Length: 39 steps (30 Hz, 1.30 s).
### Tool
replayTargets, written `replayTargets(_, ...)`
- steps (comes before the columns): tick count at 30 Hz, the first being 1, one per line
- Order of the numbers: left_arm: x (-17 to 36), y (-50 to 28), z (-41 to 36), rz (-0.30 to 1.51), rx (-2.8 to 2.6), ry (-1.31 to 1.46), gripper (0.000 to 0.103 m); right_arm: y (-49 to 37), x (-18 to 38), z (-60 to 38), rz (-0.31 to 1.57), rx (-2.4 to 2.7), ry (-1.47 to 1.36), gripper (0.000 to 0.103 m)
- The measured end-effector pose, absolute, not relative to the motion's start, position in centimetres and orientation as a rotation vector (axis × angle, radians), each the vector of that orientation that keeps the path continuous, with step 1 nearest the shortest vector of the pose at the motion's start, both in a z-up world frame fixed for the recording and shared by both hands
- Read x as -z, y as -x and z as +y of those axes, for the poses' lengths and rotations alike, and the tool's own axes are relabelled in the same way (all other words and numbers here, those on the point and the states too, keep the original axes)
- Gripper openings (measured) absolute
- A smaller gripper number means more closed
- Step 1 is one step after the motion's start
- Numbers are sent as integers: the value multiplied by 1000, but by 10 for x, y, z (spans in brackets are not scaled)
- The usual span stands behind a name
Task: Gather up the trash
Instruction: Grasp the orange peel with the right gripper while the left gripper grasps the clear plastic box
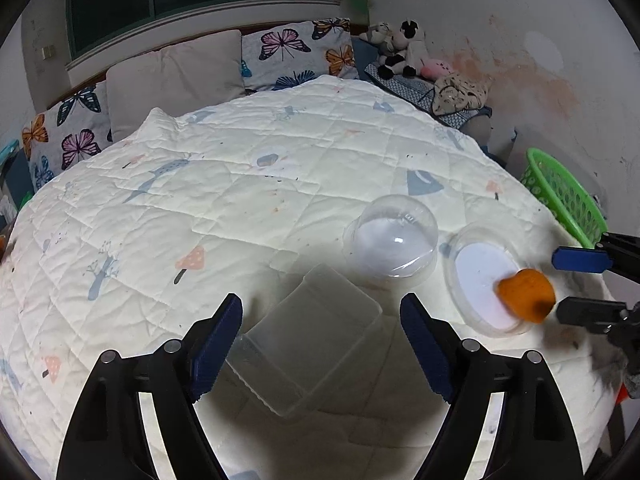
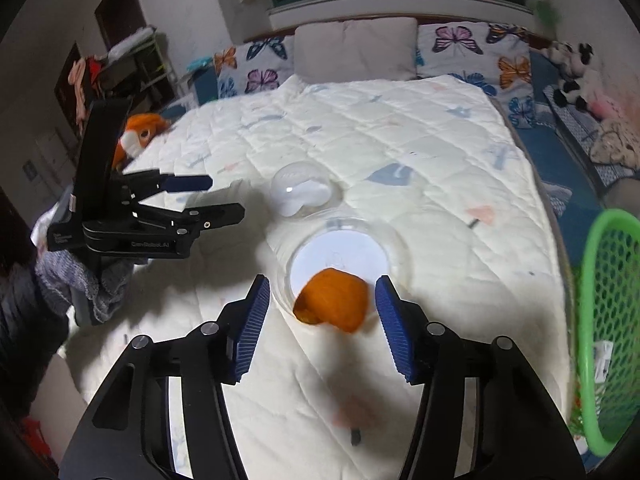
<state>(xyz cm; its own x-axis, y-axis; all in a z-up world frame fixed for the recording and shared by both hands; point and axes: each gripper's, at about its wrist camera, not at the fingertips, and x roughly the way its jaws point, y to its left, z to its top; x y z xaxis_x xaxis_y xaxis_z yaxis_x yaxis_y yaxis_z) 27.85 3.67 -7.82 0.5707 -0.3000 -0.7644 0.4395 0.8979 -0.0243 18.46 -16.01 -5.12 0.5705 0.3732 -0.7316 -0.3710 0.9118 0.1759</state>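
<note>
Jaws spread on both: left gripper [image 1: 321, 332] over clear box [image 1: 312, 340]

My left tongs [image 1: 321, 344] cover the near corners of the clear rectangular box [image 1: 316, 340] — its edges melt into the glare on the bed. The orange peel [image 1: 526, 295] is motion-blurred and hides part of the round lid [image 1: 476, 268]; in the right wrist view it smears too [image 2: 332, 306]. The green basket [image 2: 608, 320] is cut off at the frame's edge — what lies inside I can't make out.
</note>
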Motion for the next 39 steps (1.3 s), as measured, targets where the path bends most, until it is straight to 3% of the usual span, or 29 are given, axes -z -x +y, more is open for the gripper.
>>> replayTargets(7,83,-281,38,854,447,-175,78,-196,70,-143,902,-404,64,49)
replayTargets(12,86,-284,39,848,447,-159,72,-196,72,-141,904,-382,86,42)
replayTargets(15,85,-283,39,840,447,-154,63,-196,72,-142,901,-375,76,38)
replayTargets(16,84,-284,39,840,446,-152,54,-196,71,-144,902,-374,69,38)
replayTargets(27,78,-275,34,827,420,-140,47,-188,56,-160,865,-347,26,36)
replayTargets(39,54,-251,40,789,403,-80,45,-168,33,-204,818,-295,-69,36)
